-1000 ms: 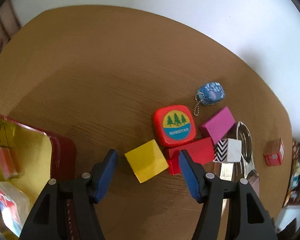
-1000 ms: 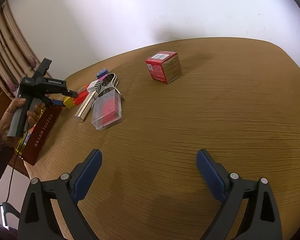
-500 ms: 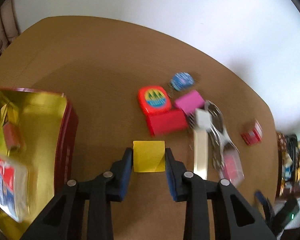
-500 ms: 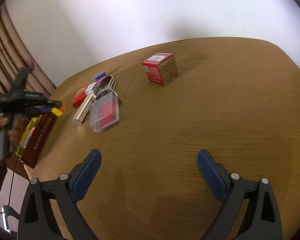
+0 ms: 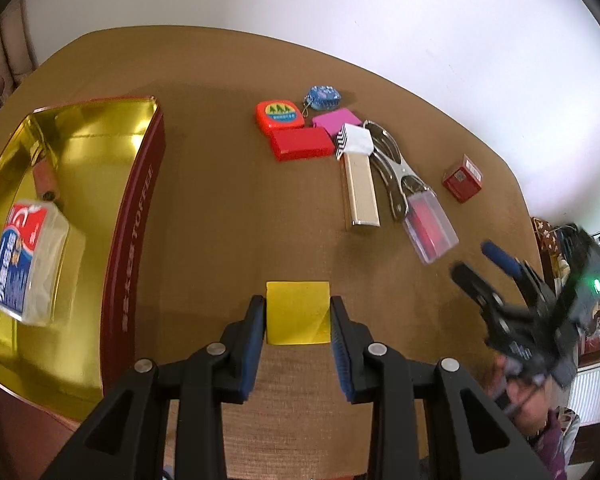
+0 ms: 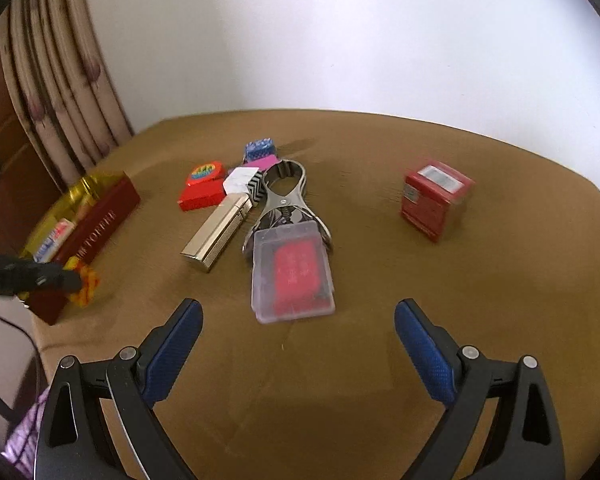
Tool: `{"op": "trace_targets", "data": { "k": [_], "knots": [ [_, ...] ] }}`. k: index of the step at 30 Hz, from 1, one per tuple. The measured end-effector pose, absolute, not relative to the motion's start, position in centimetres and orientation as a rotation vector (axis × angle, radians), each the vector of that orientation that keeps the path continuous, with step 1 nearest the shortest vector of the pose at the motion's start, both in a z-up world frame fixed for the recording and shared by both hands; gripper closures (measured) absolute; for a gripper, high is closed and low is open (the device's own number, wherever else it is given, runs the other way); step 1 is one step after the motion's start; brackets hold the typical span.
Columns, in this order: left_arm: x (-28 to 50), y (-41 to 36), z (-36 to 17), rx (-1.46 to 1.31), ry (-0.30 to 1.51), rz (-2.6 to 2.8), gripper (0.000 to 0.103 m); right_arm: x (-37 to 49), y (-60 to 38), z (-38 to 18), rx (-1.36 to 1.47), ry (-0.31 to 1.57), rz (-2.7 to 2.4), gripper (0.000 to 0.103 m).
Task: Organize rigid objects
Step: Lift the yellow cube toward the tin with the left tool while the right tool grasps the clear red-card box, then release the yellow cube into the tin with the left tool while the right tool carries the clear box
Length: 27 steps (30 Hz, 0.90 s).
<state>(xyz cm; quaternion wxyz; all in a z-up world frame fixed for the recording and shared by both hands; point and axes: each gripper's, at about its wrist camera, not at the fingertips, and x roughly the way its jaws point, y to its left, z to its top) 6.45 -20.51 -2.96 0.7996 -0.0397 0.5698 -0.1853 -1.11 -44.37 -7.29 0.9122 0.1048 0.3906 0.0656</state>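
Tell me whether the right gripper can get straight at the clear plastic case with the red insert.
Probably yes. The right gripper is open and empty, and the clear plastic case lies just ahead of its fingers with bare table between. Only the metal clamp under its far end might complicate a lift.

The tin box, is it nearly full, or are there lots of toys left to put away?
Just started. The tin box holds a wrapped packet. The left gripper grips a yellow block. The right gripper is open. Some nine things wait on the table.
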Motion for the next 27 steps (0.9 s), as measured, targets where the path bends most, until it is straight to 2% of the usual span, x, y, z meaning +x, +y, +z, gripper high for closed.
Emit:
{"op": "trace_targets", "data": {
  "k": [5, 6, 7, 10, 21, 27],
  "knots": [
    [6.3, -20.8, -3.0, -0.083, 1.206, -0.402, 0.071, 1.7, -43.7, -8.1, 0.172, 0.851, 0.124, 0.009],
    [6.2, -20.6, -2.7, -0.083, 1.199, -0.402, 0.071, 2.3, -43.7, -8.5, 0.17, 0.871, 0.12, 0.012],
    [6.4, -20.7, -2.6, -0.086, 1.192, -0.402, 0.071, 2.9, -43.8, -9.1, 0.186, 0.895, 0.141, 0.024],
    [6.1, -20.1, -1.5, -0.088, 1.173, -0.402, 0.071, 3.4, -43.6, -9.8, 0.147, 0.915, 0.11, 0.051],
    [8.7, -12.9, 2.9, -0.085, 1.093, -0.27, 0.071, 0.2, -44.2, -8.9, 0.242, 0.885, 0.112, 0.052],
    [14.5, -8.7, 1.6, -0.053, 1.108, -0.176, 0.071, -2.7, -44.2, -6.8, 0.336, 0.842, 0.148, 0.052]
  ]
}}
